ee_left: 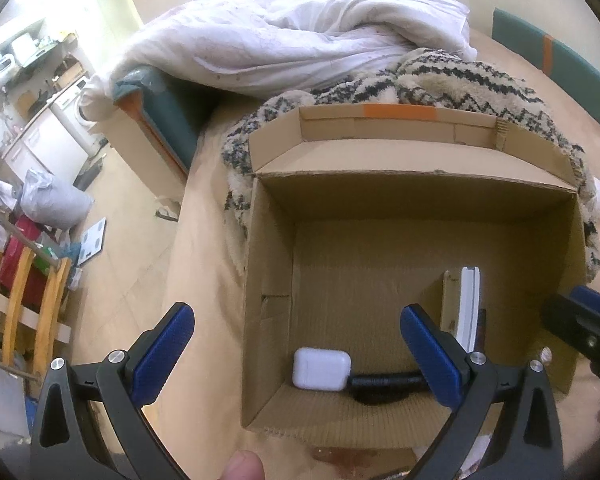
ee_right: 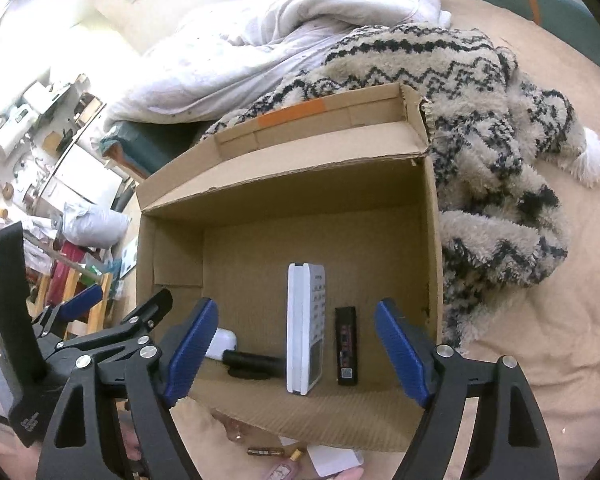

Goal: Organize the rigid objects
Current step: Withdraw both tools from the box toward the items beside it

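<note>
Cardboard box (ee_right: 430,240) is seen on the bed (ee_right: 540,340), open at the top, with four things along its near wall. A white earbud case (ee_left: 321,369) sits toward the near left corner, a black cylindrical item (ee_left: 384,384) lies just beside it with its long axis along the near wall, a white remote control (ee_right: 305,328) stands on its long edge, and a black lighter (ee_right: 346,346) lies to its right, both pointing toward the far wall.

The left hand-held gripper (ee_left: 296,360) is held wide, nothing between its fingers; the earbud case lies directly ahead and below. The right hand-held gripper (ee_right: 296,350) is likewise spread, with the remote and lighter below the gap but not pressed.

Small objects (ee_right: 272,451) outside the near wall are cut off by the box and cannot be made out. A fingertip (ee_left: 242,466) is visible at the bottom edge.
</note>
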Action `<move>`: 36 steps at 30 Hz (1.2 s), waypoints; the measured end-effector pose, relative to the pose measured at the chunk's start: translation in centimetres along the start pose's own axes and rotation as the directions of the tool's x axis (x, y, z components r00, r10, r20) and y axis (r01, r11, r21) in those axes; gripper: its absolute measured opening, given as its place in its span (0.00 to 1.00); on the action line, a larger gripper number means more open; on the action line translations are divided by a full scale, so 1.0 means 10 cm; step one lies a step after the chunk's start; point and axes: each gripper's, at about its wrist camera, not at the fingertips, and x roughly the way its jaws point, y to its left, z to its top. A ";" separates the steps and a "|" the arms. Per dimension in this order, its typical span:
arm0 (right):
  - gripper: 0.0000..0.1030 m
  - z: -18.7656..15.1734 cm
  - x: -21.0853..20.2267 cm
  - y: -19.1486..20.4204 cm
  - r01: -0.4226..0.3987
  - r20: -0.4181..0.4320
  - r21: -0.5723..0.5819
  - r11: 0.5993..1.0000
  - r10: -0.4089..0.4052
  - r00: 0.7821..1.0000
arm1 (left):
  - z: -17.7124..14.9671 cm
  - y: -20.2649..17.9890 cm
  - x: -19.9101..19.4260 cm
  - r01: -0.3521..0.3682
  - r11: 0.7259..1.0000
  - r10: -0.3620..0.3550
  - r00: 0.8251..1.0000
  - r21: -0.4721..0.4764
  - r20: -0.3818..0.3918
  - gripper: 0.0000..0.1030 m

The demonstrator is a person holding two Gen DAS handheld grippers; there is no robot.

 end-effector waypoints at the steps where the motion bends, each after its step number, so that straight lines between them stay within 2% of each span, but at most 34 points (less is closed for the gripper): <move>1: 0.83 -0.01 -0.01 0.00 0.000 0.002 -0.002 1.000 0.000 1.000 | -0.01 0.01 -0.01 0.002 1.000 -0.002 1.000 -0.004 -0.003 1.00; 2: 0.84 -0.02 -0.03 0.01 0.000 0.005 -0.005 1.000 0.000 1.000 | -0.01 0.03 -0.02 0.001 1.000 -0.001 1.000 -0.007 -0.005 1.00; 3: 0.87 -0.02 -0.05 0.02 -0.001 0.007 -0.010 1.000 0.001 1.000 | -0.03 0.05 -0.04 0.000 1.000 0.000 1.000 -0.010 -0.007 1.00; 4: 0.94 -0.03 -0.06 0.04 -0.004 0.010 -0.015 1.000 0.004 1.000 | -0.03 0.06 -0.04 0.000 1.000 0.000 1.000 -0.011 -0.008 1.00; 6: 1.00 -0.04 -0.08 0.06 -0.005 0.017 -0.031 1.000 0.006 1.000 | -0.05 0.10 -0.07 0.000 1.000 0.000 1.000 -0.014 -0.008 1.00; 15: 1.00 -0.16 -0.23 0.14 -0.008 0.024 -0.065 0.998 0.009 1.000 | -0.18 0.38 -0.24 0.002 0.999 -0.002 1.000 -0.036 0.005 1.00; 23: 1.00 -0.36 -0.42 0.15 0.000 0.021 -0.075 0.997 0.002 1.000 | -0.43 0.63 -0.34 0.034 0.997 -0.034 0.999 -0.064 -0.008 1.00; 29: 1.00 -0.61 -0.52 0.11 -0.023 0.016 -0.028 0.999 0.024 1.000 | -0.62 0.74 -0.41 0.045 0.997 -0.045 0.999 -0.065 -0.004 1.00; 36: 1.00 -0.90 -0.55 0.12 0.000 -0.009 -0.016 1.000 0.000 1.000 | -0.82 0.79 -0.37 0.069 0.994 -0.071 0.997 -0.086 -0.027 1.00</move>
